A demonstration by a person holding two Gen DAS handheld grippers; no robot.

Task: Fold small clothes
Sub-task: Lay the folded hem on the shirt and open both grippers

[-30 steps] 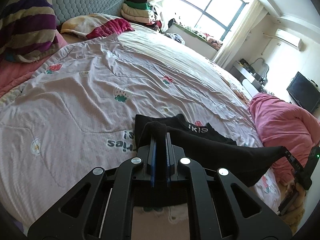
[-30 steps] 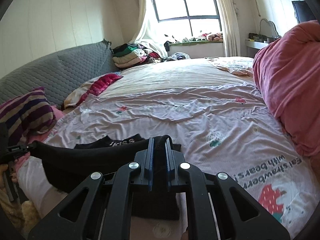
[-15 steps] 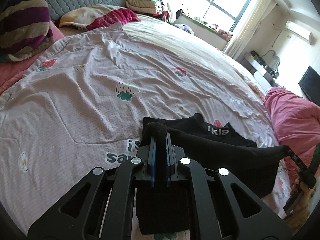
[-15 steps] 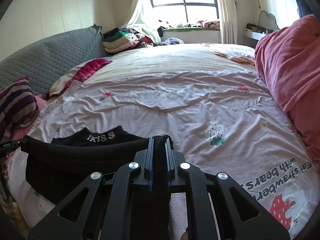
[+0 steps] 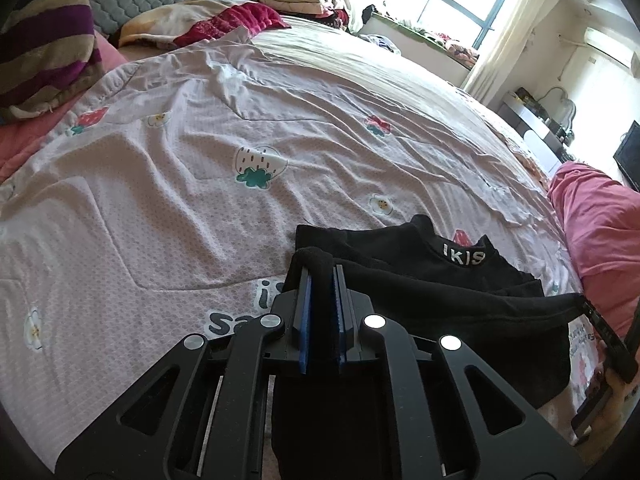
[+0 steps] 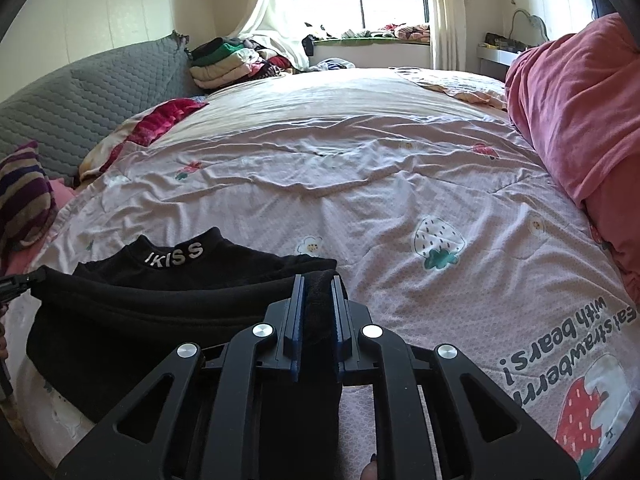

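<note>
the black garment (image 5: 420,300) is matt fleecy cloth, lying on a dimpled, wrinkled cotton-like quilt (image 5: 160,208).

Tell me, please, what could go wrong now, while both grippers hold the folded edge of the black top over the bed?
1. The right gripper has just been opening with cloth between its jaws; if the left gripper lets go later, the edge may land crooked.
2. The black top may land short of its IKISS collar, giving an uneven fold.
3. The quilt is wrinkled, so the top may lie bumpy.
</note>
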